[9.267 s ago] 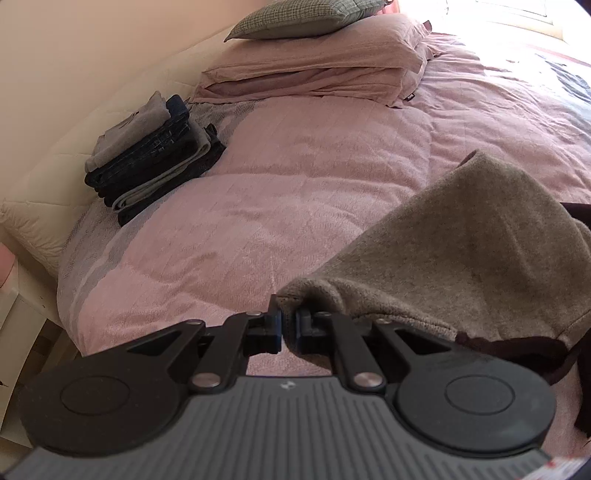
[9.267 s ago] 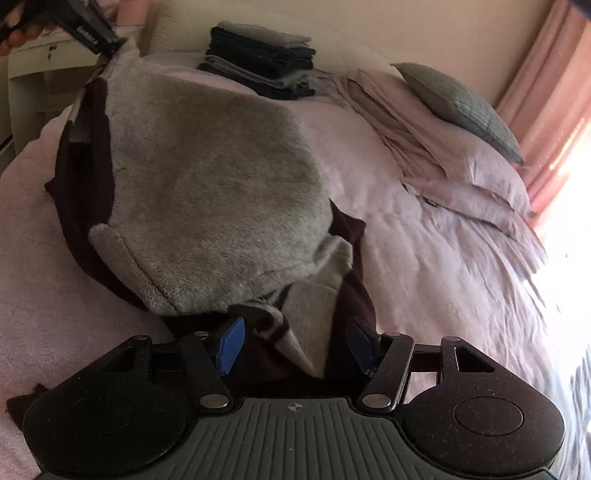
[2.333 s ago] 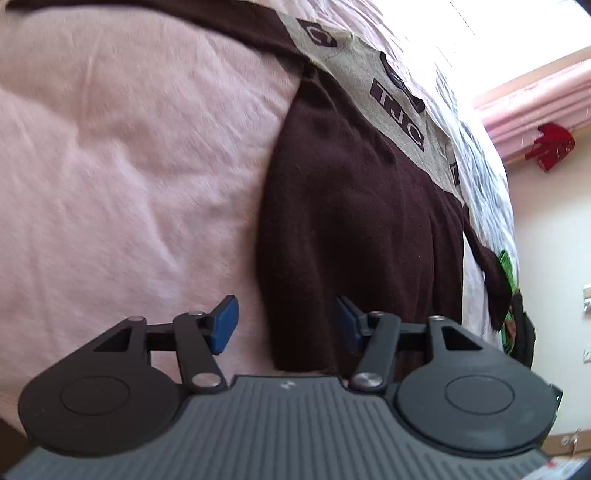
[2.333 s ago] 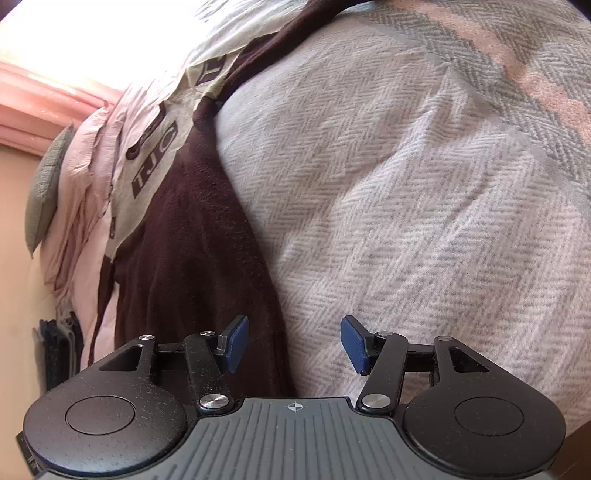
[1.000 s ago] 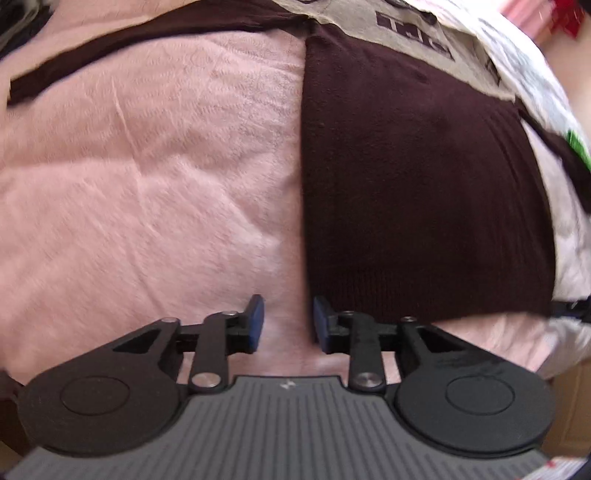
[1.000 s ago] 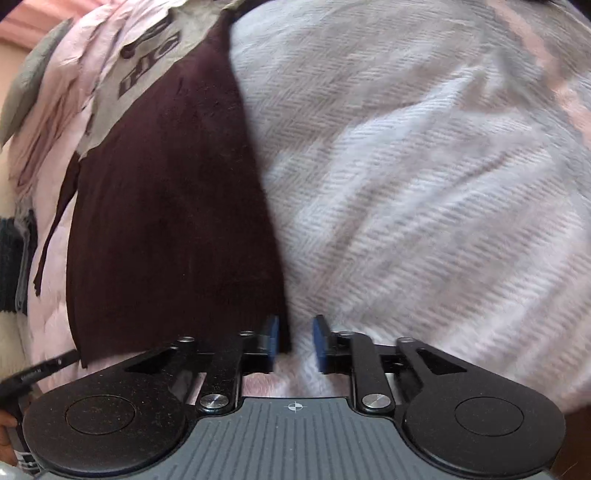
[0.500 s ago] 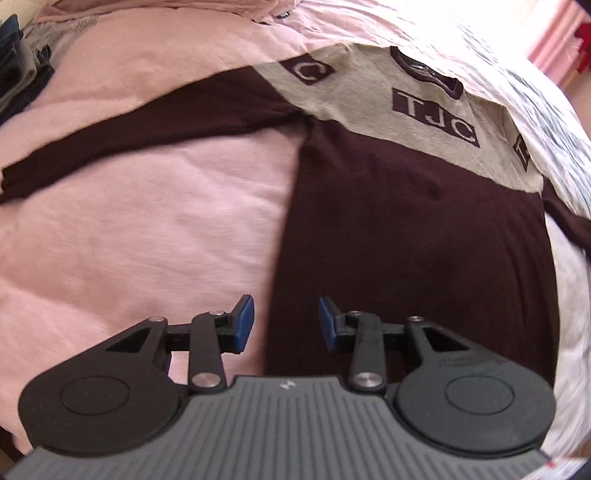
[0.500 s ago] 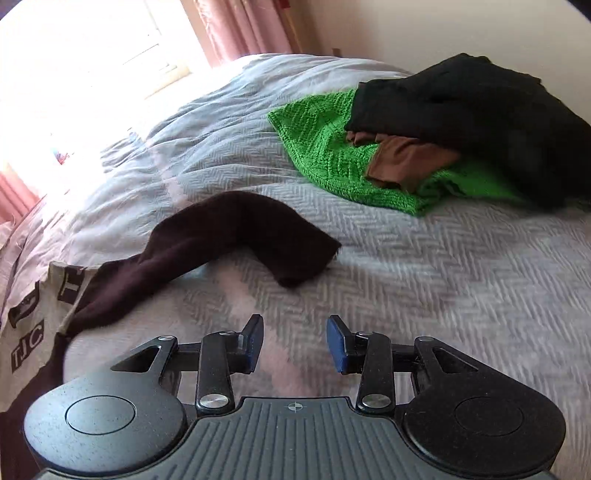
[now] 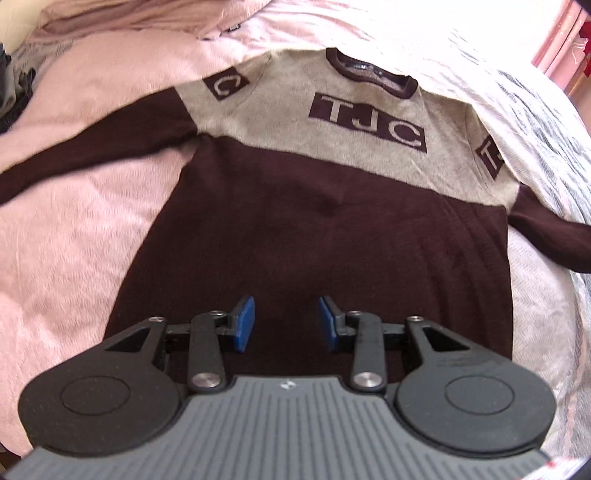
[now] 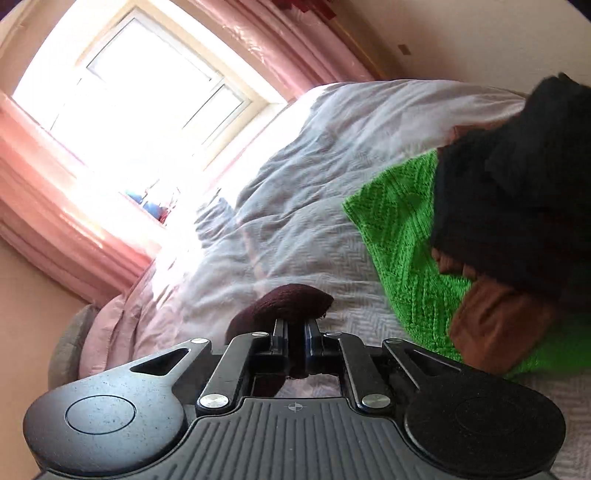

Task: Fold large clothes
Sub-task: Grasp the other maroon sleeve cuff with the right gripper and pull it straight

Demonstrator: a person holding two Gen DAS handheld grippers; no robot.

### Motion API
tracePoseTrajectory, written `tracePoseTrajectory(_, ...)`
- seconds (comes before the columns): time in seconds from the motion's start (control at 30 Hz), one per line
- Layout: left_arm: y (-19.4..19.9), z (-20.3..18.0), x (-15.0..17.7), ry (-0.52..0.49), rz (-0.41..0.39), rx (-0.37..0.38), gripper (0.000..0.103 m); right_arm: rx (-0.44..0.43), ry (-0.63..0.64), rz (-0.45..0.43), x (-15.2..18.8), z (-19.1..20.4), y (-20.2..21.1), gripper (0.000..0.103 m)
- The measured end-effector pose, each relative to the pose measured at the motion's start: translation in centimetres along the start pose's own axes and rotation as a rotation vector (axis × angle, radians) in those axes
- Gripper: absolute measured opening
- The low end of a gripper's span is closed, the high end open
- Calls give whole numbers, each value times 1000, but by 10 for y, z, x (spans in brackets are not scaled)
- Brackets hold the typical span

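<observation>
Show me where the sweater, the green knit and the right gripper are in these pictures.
sweater (image 9: pixel 317 236): left wrist view, on its dark brown body.
green knit (image 10: pixel 399 229): right wrist view, on its bare ribbed part.
right gripper (image 10: pixel 294 343): right wrist view, between its fingertips.

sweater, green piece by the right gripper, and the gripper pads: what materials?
Sweater: soft knit, probably wool or acrylic; fuzzy matte nap, lettering looks knitted in.
Green piece: chunky textured knit, yarn unclear; raised ridges.
Pads on the left gripper: blue, smooth matte, likely rubber or plastic.

Home bedroom: bed (image 9: pixel 74 236) with pink bedding, pillows (image 9: pixel 110 22) (top left), window (image 10: pixel 122 92), pink curtains (image 10: pixel 55 221).
</observation>
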State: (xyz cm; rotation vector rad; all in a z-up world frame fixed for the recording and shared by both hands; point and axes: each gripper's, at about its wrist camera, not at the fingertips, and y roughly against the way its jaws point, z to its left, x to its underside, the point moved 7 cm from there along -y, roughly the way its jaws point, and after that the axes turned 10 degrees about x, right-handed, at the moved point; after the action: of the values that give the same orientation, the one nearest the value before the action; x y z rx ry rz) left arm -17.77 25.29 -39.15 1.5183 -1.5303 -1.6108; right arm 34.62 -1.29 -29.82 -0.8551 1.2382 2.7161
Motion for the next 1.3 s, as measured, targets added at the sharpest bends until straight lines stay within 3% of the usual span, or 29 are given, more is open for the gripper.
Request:
tracePoseTrajectory(0.1, -5, -5, -3, 15, 2, -17, 33, 66, -43, 108, 7, -12, 11, 4)
tracePoseTrajectory(0.27, -21, -11, 3, 7, 37, -1, 33, 200, -373, 290, 31, -71, -37, 8)
tracePoseTrajectory(0.33, -25, -14, 6, -14, 56, 6, 33, 344, -417, 261, 36, -92, -42, 19)
tracePoseTrajectory(0.4, -24, -16, 8, -40, 58, 6, 33, 399, -350, 180, 39, -100, -32, 27)
tracePoseTrajectory(0.6, -28, -8, 17, -16, 81, -10, 33, 226, -438, 105, 80, -95, -25, 30)
tracePoseTrajectory(0.73, -30, -6, 16, 6, 77, 1, 33, 151, -571, 68, 92, -102, -56, 30)
tracePoseTrajectory(0.77, -30, -6, 16, -1, 76, 4, 33, 152, -560, 55, 93, -102, -63, 27)
tracePoseTrajectory(0.83, -30, -6, 16, -15, 79, 7, 33, 174, -480, 27, 88, -92, -65, 7)
tracePoseTrajectory(0.9, -28, -7, 17, -23, 78, 5, 33, 163, -371, -47, 70, -67, -49, 7)
tracePoseTrajectory(0.97, -24, -5, 17, -33, 70, -5, 33, 249, -303, -46, 47, -50, -35, 7)
tracePoseTrajectory(1.0, -23, -3, 17, -35, 69, -12, 33, 320, -260, -11, 36, -45, -34, 8)
tracePoseTrajectory(1.03, -22, -2, 18, -34, 70, -21, 33, 375, -186, 17, 25, -37, -36, 19)
tracePoseTrajectory(1.07, -22, 0, 19, -32, 69, -29, 33, 418, -93, 6, 14, -27, -38, 39)
tracePoseTrajectory(1.1, -24, 1, 20, -28, 72, -31, 33, 423, -1, -40, 7, -13, -39, 49)
tracePoseTrajectory(1.13, -25, 2, 22, -20, 78, -33, 33, 359, 85, -75, 5, 3, -41, 54)
tracePoseTrajectory(1.2, -28, 2, 24, 6, 83, -19, 33, 219, 174, -16, 20, 31, -53, 54)
tracePoseTrajectory(1.23, -29, 1, 25, 13, 84, -5, 33, 203, 188, 23, 30, 37, -59, 54)
tracePoseTrajectory(1.3, -30, -6, 26, 0, 84, 12, 33, 279, 199, 48, 57, 35, -67, 54)
